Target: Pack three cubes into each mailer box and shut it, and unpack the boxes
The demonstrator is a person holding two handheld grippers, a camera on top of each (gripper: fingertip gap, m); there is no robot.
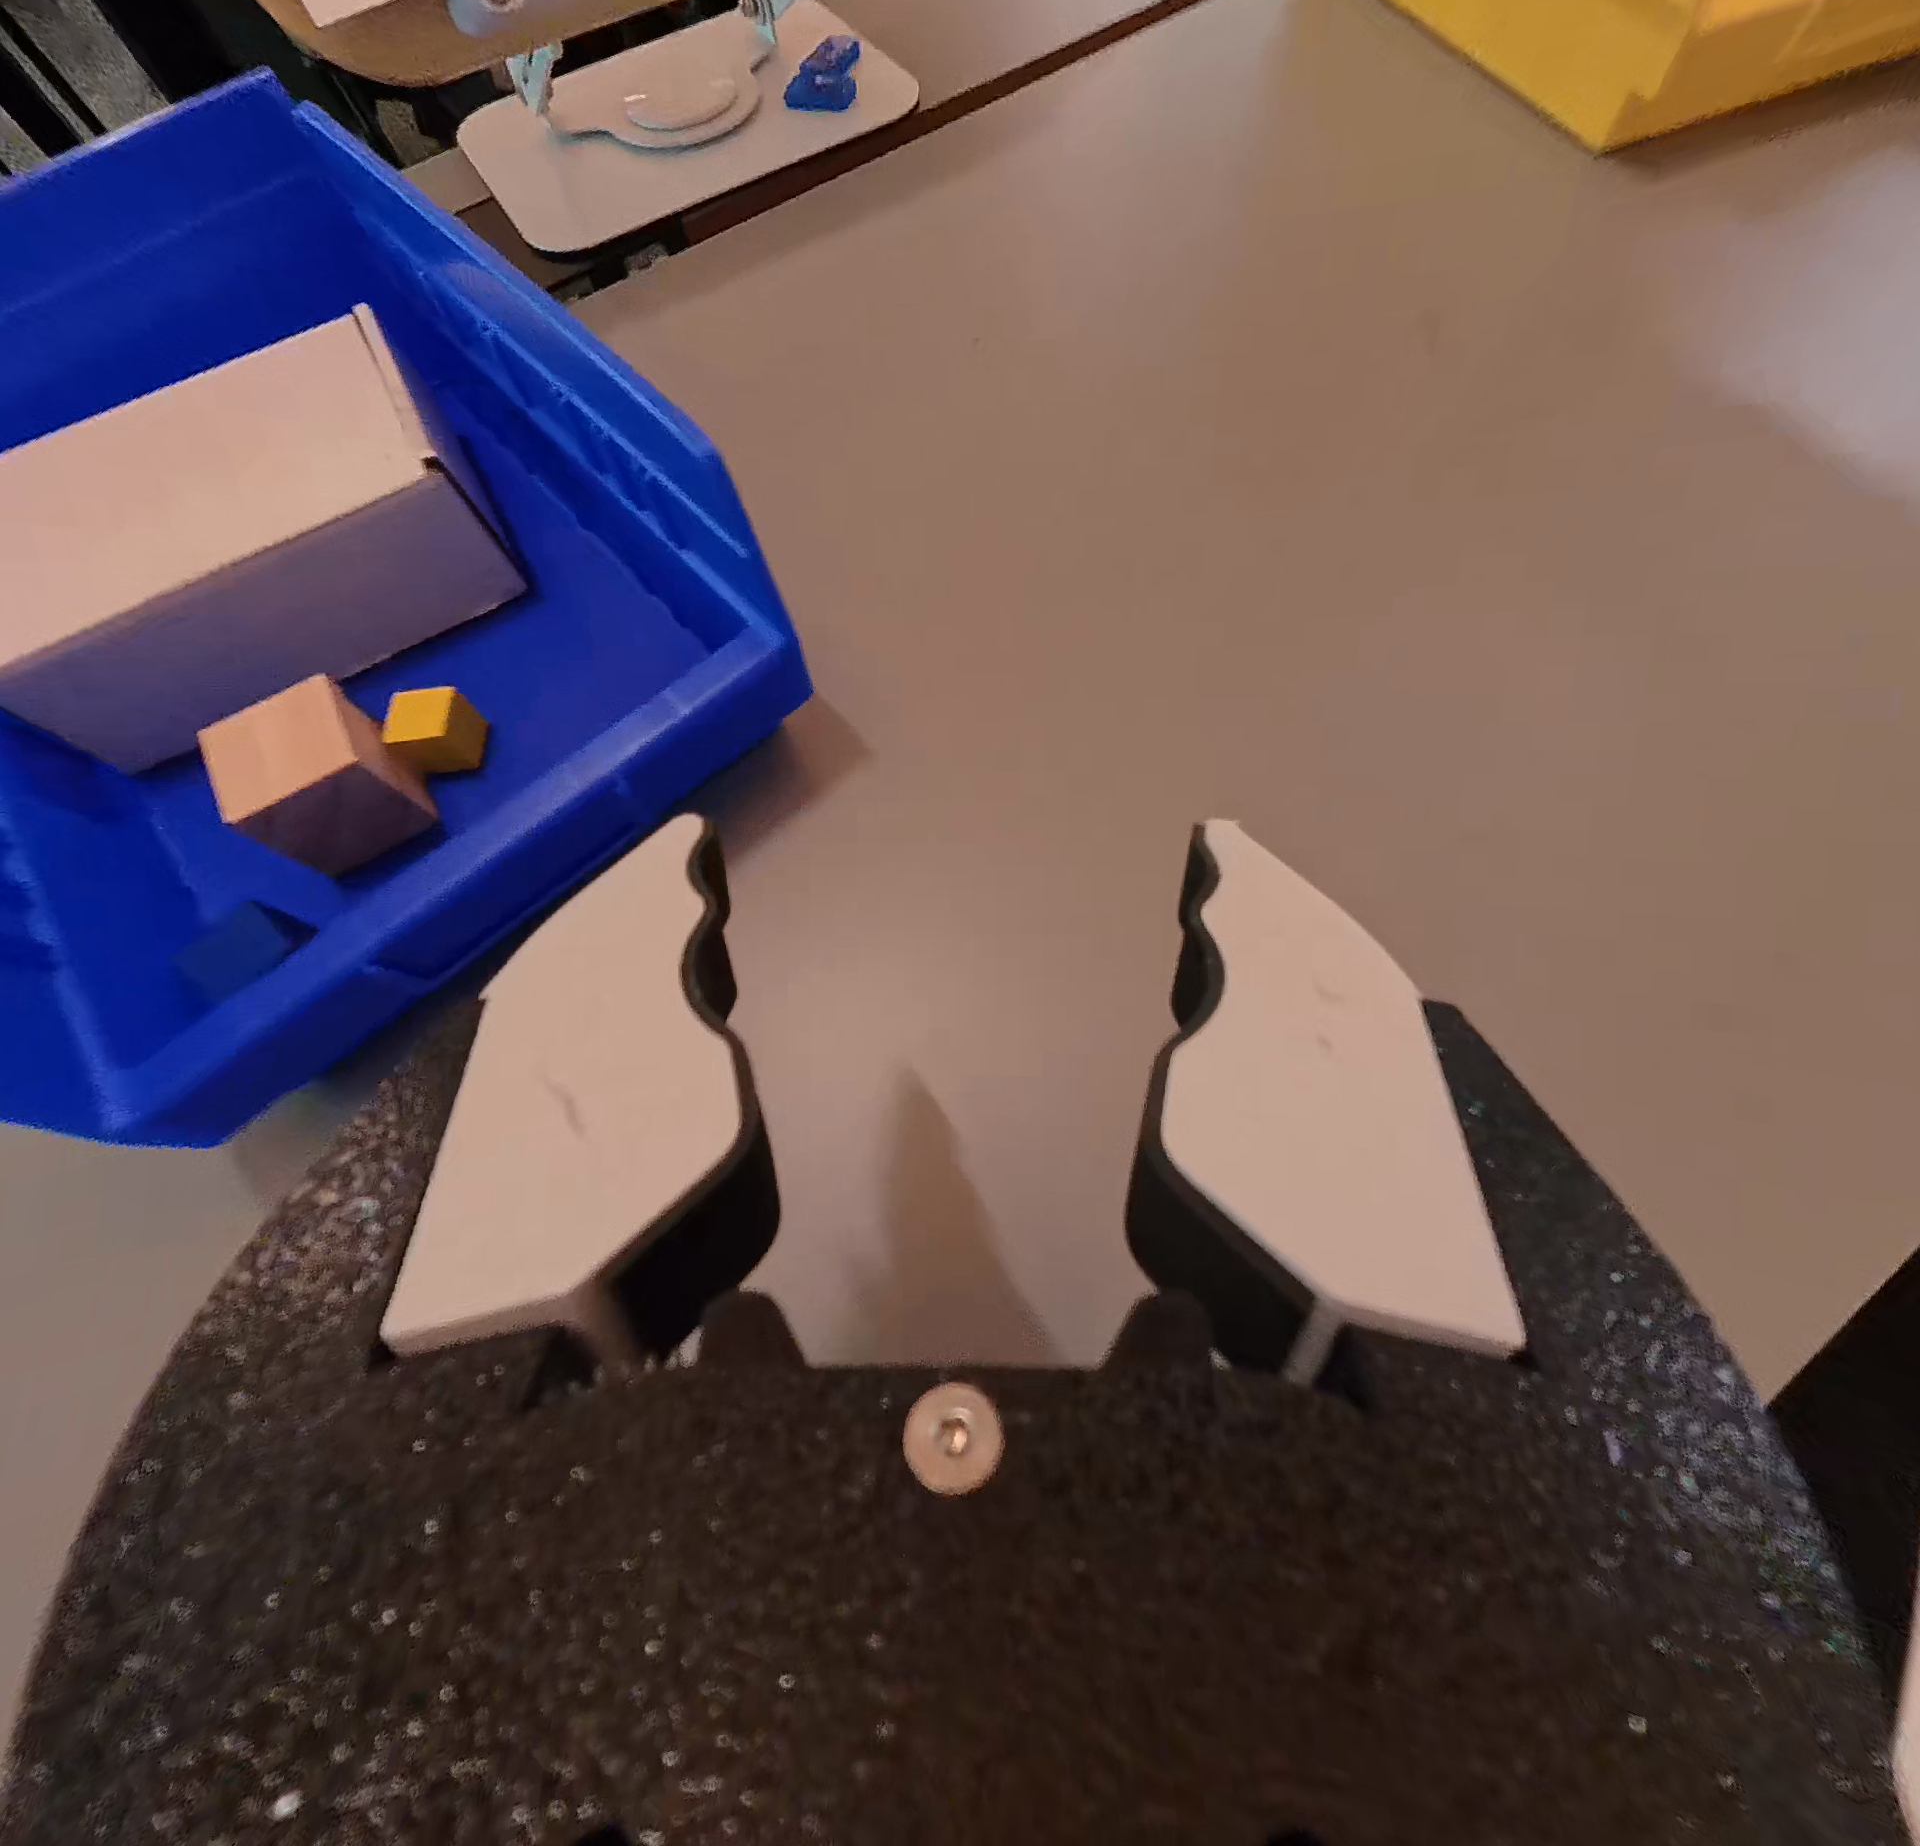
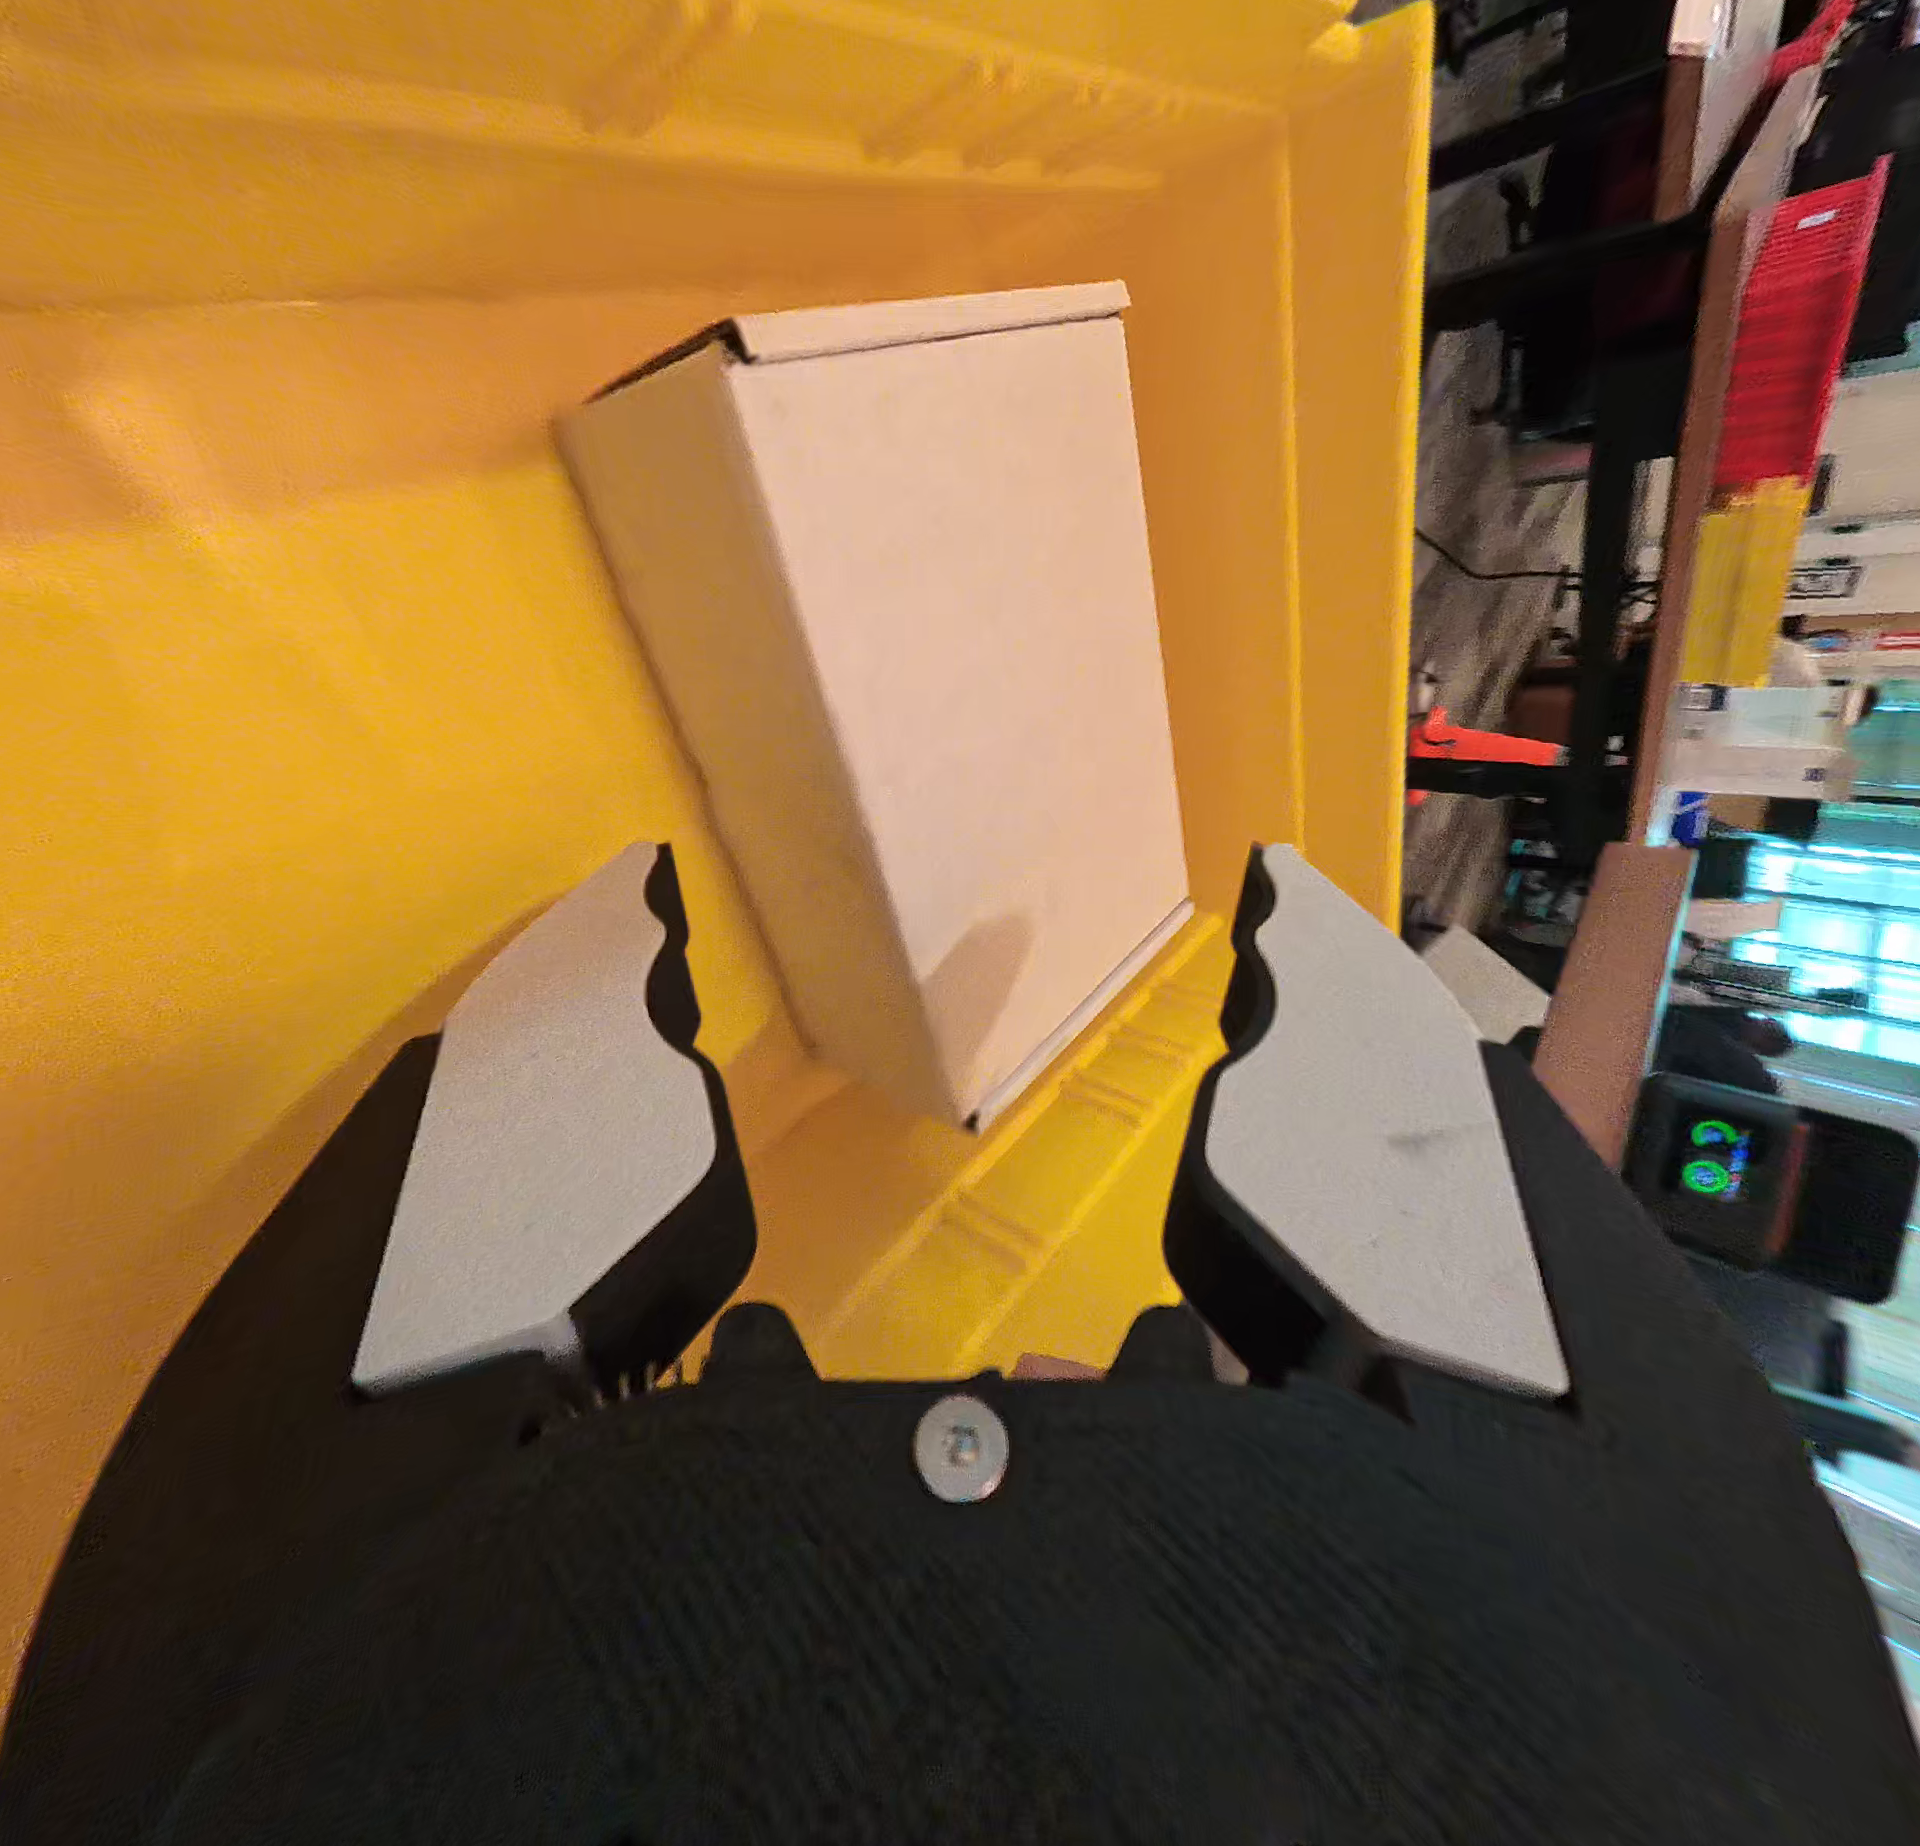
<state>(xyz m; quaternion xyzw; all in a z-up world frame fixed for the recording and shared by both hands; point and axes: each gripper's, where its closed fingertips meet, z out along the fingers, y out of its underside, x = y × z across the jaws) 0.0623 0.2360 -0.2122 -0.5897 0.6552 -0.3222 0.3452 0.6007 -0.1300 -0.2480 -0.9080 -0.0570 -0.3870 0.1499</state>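
In the left wrist view, my left gripper (image 1: 956, 840) is open and empty above the bare grey table (image 1: 1247, 549), just right of a blue bin (image 1: 644, 508). The bin holds a closed white mailer box (image 1: 229, 518), a tan cube (image 1: 312, 773), a small yellow cube (image 1: 434, 728) and a blue cube (image 1: 234, 949). In the right wrist view, my right gripper (image 2: 961, 861) is open and empty over a yellow bin (image 2: 312, 653). A closed white mailer box (image 2: 935, 674) lies in that bin, its near corner between my fingertips but not touched.
The yellow bin also shows at the far right of the table in the left wrist view (image 1: 1621, 30). A flat grey stand base (image 1: 686, 134) with a small blue object (image 1: 823, 77) sits beyond the table's far edge. Shelving and clutter lie right of the yellow bin (image 2: 1662, 549). The grippers' ends are close to 65 centimetres from one another.
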